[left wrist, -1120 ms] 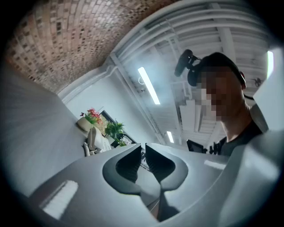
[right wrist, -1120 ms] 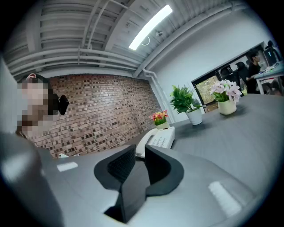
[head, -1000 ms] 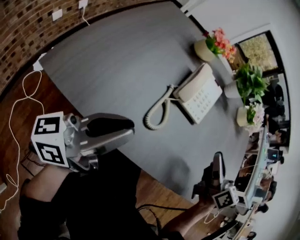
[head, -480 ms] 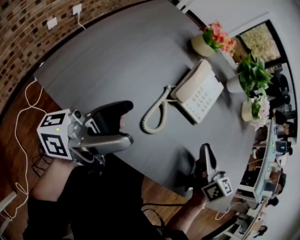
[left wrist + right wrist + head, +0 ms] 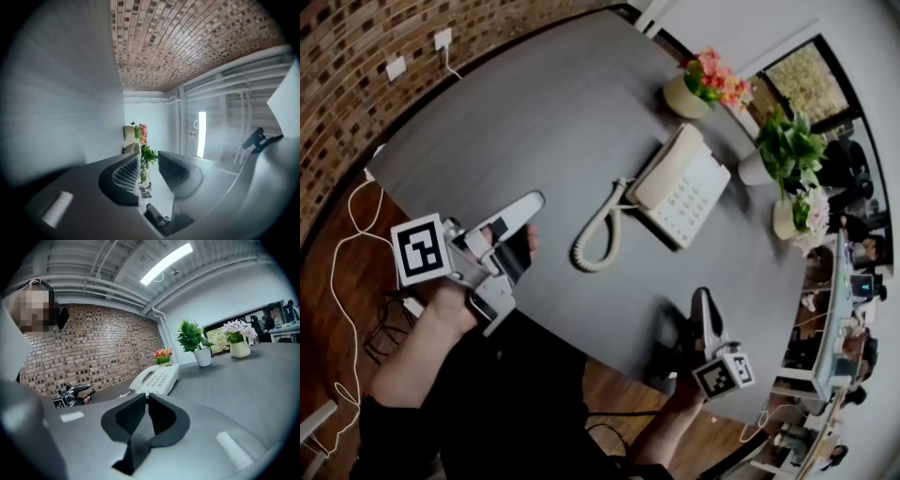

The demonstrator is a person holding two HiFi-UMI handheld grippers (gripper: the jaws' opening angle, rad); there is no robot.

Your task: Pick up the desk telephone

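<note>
The desk telephone (image 5: pixel 680 183) sits at the far right of the table (image 5: pixel 534 103), well apart from both grippers. Both have just been closing on nothing. The left gripper (image 5: pixel 528 223) shows a small gap, and the right gripper (image 5: pixel 701 302) is all but shut. It is best to open one wide first, then reach over.

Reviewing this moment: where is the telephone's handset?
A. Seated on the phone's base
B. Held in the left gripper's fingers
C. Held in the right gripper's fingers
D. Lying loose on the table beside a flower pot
A: the handset lies in place along the desk telephone, which sits on the table, with the coiled cord looping off beside it.
</note>
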